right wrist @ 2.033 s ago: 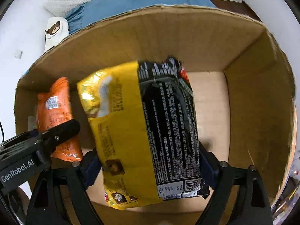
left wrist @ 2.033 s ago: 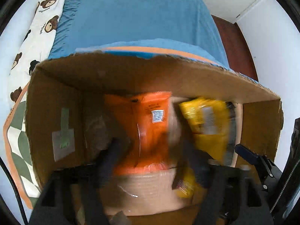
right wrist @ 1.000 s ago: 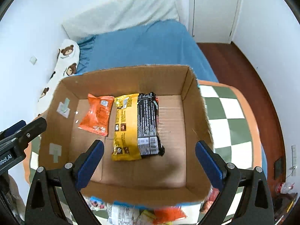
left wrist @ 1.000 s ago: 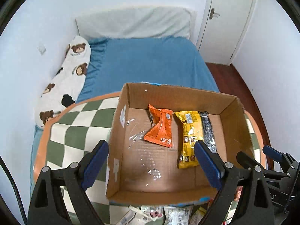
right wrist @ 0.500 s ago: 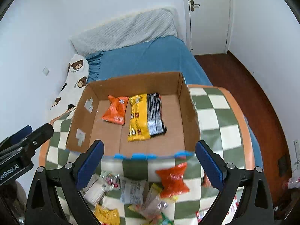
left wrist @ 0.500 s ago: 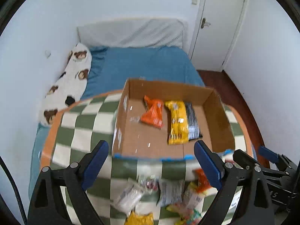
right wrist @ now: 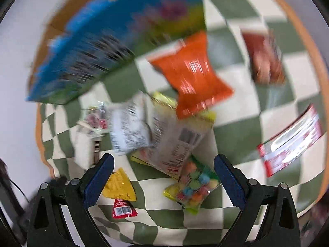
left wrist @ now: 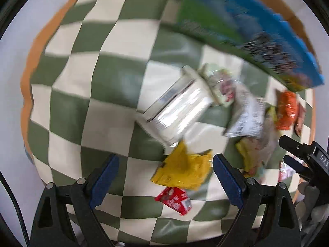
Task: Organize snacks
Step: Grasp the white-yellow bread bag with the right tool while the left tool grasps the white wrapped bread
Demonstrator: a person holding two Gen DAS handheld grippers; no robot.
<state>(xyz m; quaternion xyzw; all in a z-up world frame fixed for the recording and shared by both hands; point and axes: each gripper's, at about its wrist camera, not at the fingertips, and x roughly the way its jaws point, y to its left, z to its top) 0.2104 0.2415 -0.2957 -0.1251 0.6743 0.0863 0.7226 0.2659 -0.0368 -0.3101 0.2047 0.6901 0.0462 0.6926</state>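
Note:
Both views are blurred by motion. My left gripper (left wrist: 165, 175) is open and empty above a yellow packet (left wrist: 183, 169), with a small red packet (left wrist: 174, 200) just below it and a silvery white packet (left wrist: 176, 109) farther off. My right gripper (right wrist: 163, 174) is open and empty over a clear bag of coloured candies (right wrist: 195, 189) and a pale printed packet (right wrist: 170, 144). An orange bag (right wrist: 191, 74) lies beyond them. The cardboard box (right wrist: 115, 41), its outer side printed blue and green, stands at the far edge of the pile.
The snacks lie on a green and cream checked tablecloth (left wrist: 82, 82) with an orange border. A red and white packet (right wrist: 290, 142) and a brownish packet (right wrist: 265, 59) lie at the right. The right gripper's black tip (left wrist: 298, 150) shows in the left wrist view.
Both grippers have dropped from above the box toward the loose snacks in front of it and tilted to look down. The box has slid to the top of both views. The jaws stayed open.

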